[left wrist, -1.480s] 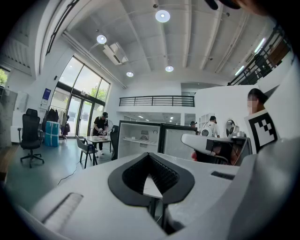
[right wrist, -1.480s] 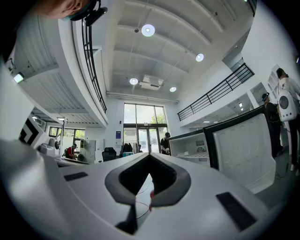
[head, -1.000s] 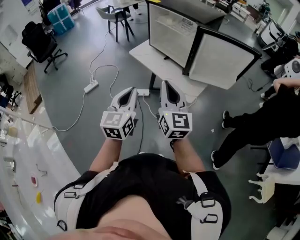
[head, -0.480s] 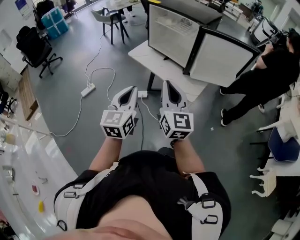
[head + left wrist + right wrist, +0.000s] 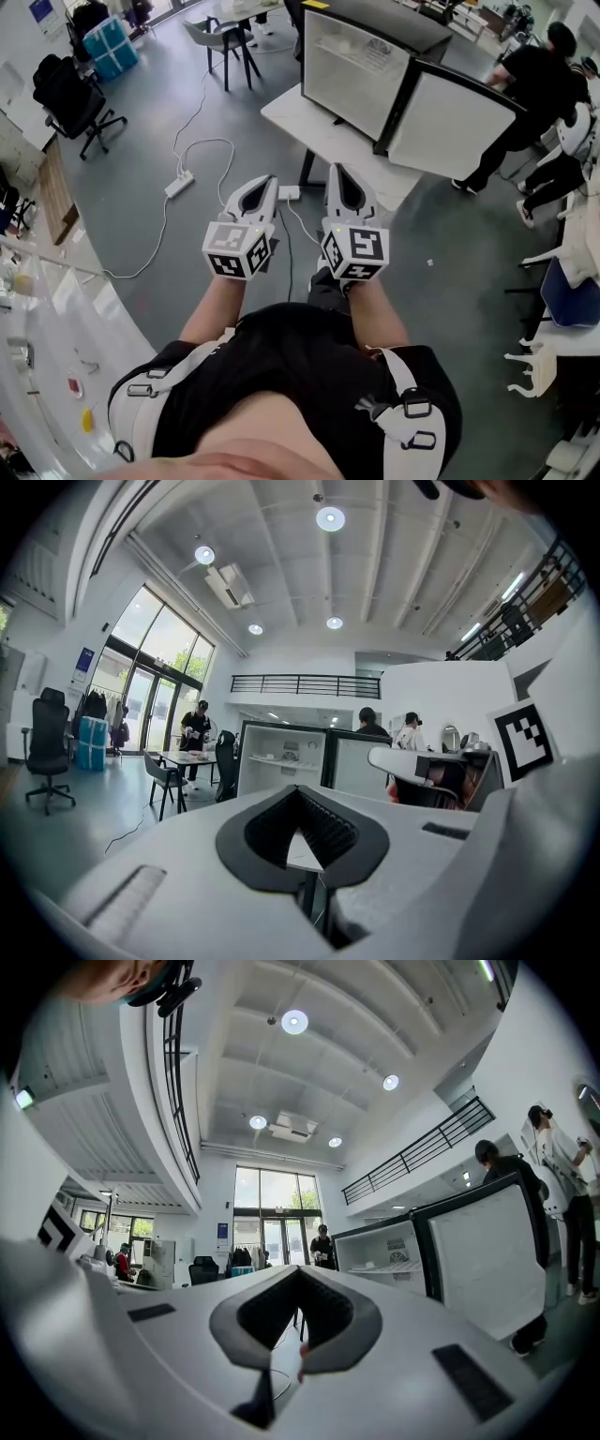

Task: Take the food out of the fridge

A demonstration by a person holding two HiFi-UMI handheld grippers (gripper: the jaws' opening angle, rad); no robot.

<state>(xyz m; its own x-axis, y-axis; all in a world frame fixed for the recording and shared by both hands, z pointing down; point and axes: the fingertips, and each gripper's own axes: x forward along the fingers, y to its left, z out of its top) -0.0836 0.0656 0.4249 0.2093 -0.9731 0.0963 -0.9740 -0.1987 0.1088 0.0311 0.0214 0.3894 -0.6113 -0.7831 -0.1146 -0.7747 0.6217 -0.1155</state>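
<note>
A small fridge point(image 5: 354, 66) stands on a white table point(image 5: 309, 122) ahead, its door point(image 5: 450, 117) swung open to the right. Small items lie on its shelf point(image 5: 281, 757), too small to identify. In the head view my left gripper point(image 5: 270, 178) and right gripper point(image 5: 335, 167) are held side by side just short of the table's near edge, both pointing at the fridge. Both are shut and hold nothing. The left gripper view shows the fridge point(image 5: 279, 761) beyond the shut jaws of the left gripper point(image 5: 298, 789). The fridge door point(image 5: 483, 1251) fills the right of the right gripper view, right of the right gripper point(image 5: 300, 1271).
A power strip point(image 5: 181, 184) and its cable lie on the floor to the left. A black office chair point(image 5: 70, 89) and a grey chair point(image 5: 225, 33) stand further off. A person point(image 5: 525, 84) stands right of the fridge. A white counter point(image 5: 47, 319) runs along the left.
Both grippers have edged toward the fridge table and stayed shut. The person in black at the right has walked away toward the upper right.
</note>
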